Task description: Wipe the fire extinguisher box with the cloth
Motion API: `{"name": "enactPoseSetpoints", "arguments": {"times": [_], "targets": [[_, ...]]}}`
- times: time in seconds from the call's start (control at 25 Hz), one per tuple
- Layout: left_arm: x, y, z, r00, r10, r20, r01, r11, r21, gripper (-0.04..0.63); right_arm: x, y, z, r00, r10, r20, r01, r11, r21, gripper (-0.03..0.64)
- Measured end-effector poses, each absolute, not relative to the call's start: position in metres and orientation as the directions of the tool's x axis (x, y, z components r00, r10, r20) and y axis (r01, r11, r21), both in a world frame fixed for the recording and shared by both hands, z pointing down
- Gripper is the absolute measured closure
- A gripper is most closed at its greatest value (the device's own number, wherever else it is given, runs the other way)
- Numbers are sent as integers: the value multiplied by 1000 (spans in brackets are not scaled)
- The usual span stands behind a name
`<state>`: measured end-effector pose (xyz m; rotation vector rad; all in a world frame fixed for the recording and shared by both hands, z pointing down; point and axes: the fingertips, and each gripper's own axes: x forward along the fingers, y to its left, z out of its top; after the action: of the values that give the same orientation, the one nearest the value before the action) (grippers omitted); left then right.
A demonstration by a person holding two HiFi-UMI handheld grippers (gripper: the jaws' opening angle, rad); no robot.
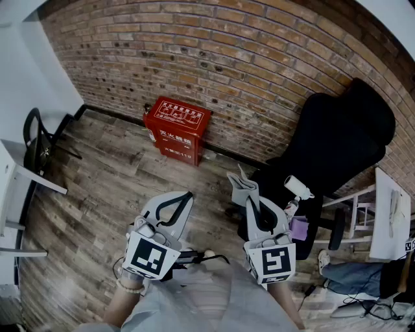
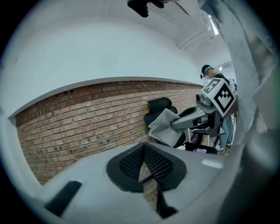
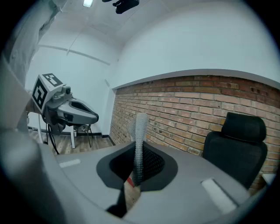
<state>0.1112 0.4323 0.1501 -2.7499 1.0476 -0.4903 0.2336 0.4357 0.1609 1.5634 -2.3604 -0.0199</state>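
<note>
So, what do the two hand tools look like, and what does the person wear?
Both the left tool and the right tool are grey shells with black mesh pads and black trim. Each carries a white cube with black square markers. A black cable shows beside the left one. The left wrist wears a light bracelet.

A ceiling light (image 3: 89, 3) gives flat, even brightness; shadows on the wood floor (image 1: 97, 194) are faint. The brick wall (image 1: 227, 58) bows toward the edges, corners go black, and the left gripper (image 2: 144, 151) up close looks soft.
</note>
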Motion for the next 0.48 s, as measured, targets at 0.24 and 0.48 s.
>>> {"name": "enactPoseSetpoints", "arguments": {"times": [0.24,0.48], "targets": [[113,429,149,701,-670,243,-617,-742,-263,598,235,432,159,-358,-900,250,-894,408,187,598],[116,430,149,705,-667,241,-615,-744,-261,598,236,433,162,-364,-897,252,-891,414,185,599]]}}
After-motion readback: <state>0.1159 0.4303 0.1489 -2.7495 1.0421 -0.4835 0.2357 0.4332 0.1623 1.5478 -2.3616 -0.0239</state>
